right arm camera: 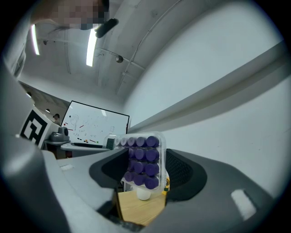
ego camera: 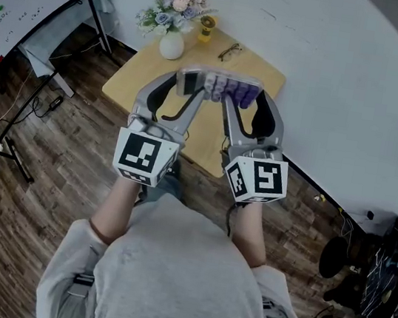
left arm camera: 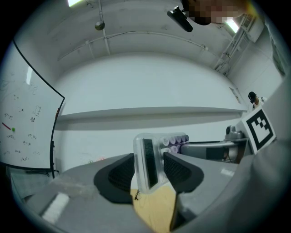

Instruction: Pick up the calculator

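The calculator [ego camera: 218, 86] is sitting in the upper centre of the head view, spanning between both tools and, by judgement, hanging clear of the wooden surface [ego camera: 133, 80]. The left tongs [ego camera: 189, 86] are clamping its display end and the right tongs [ego camera: 242, 94] are clamping its purple-key end. Each pair is narrowed to the thickness of the clear casing, with the pads pressing on opposite faces. To perform the lift well, apply even pressure at both ends, hold the two tools level so the casing is not twisting, and raise it straight up, away from the flower vase [ego camera: 171, 41] and the spectacles [ego camera: 230, 50] lying near the far edge. The head view is showing the whole span and the surface layout, but not the pad contact. The left gripper view is showing the calculator [left arm camera: 148, 161] edge-on between its pads. The right gripper view is showing the key rows of the calculator [right arm camera: 143, 160] face-on, with a whiteboard [right arm camera: 93, 127] standing at centre left behind.
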